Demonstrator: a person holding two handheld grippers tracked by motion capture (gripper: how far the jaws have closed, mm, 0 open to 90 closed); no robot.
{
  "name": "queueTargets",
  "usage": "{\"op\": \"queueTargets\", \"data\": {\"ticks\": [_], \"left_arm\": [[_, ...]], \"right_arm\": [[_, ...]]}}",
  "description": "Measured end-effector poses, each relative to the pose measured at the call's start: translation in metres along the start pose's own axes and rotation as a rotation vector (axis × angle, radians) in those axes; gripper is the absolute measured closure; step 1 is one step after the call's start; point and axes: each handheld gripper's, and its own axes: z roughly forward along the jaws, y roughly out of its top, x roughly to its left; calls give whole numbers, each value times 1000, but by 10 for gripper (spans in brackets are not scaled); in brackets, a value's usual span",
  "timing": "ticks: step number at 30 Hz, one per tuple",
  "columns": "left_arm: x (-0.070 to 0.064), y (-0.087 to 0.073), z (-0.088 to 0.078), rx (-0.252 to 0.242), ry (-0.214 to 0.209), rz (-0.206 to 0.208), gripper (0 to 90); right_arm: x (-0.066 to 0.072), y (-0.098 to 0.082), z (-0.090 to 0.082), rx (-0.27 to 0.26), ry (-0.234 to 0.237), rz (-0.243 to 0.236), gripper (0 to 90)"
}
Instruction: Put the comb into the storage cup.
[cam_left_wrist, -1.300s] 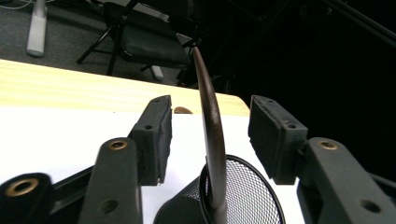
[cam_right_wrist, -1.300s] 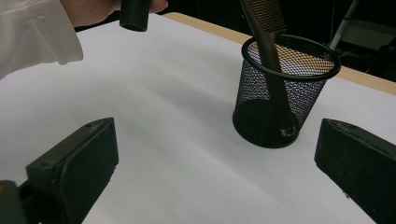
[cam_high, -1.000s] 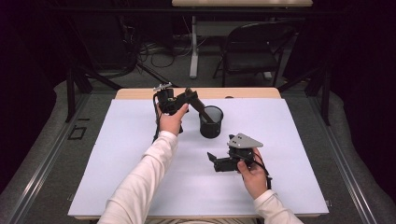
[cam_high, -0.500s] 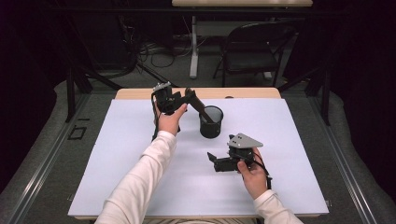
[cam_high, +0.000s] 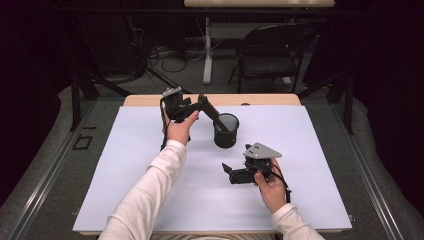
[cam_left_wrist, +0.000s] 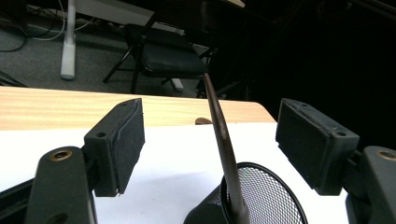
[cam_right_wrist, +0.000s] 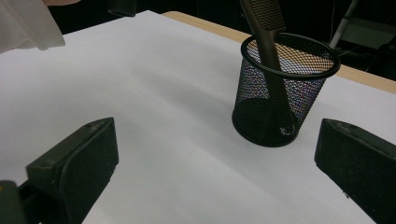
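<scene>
Left gripper held up over the far part of the table, forearm in a white sleeve stretched forward from the near edge, hand under the gripper body. Jaws spread, having just been opening; pads clear of the comb on both sides. In the left gripper view the comb stands between the two pads, touching neither.

Comb: dark brown, long, narrow; fine teeth along one edge seen in the right gripper view. Lower end rests in the mesh cup, leaning on the rim, upper end tilted back toward the left gripper.

Mesh cup: black wire mesh, round, upright on the white sheet, just below and beyond the left gripper's tips.

Right gripper low over the sheet, nearer the person, well apart from the left one; hand around its rear, grey plate on top. Jaws wide apart, nothing between them; the cup sits ahead of them.

Count: two grippers, one comb, one cup, one folding chair beyond the table.
</scene>
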Motion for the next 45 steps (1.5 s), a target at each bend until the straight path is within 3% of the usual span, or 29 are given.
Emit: {"op": "queueTargets", "data": {"ticks": [2, 12, 17, 26, 35, 45], "left_arm": [[0, 1, -1, -2, -6, -6, 245], [-1, 7, -10, -7, 18, 50, 252], [-2, 9, -13, 10, 13, 31, 257], [-4, 12, -20, -7, -24, 26, 207], [-5, 16, -30, -2, -45, 52, 161], [-6, 22, -41, -5, -86, 28, 145]], "right_arm": [[0, 0, 0, 1, 1, 0, 0], [0, 0, 0, 1, -1, 0, 0], [0, 0, 0, 1, -1, 0, 0], [0, 0, 0, 0, -2, -3, 0], [0, 0, 0, -1, -3, -1, 0], [0, 0, 1, -2, -4, -2, 0]]}}
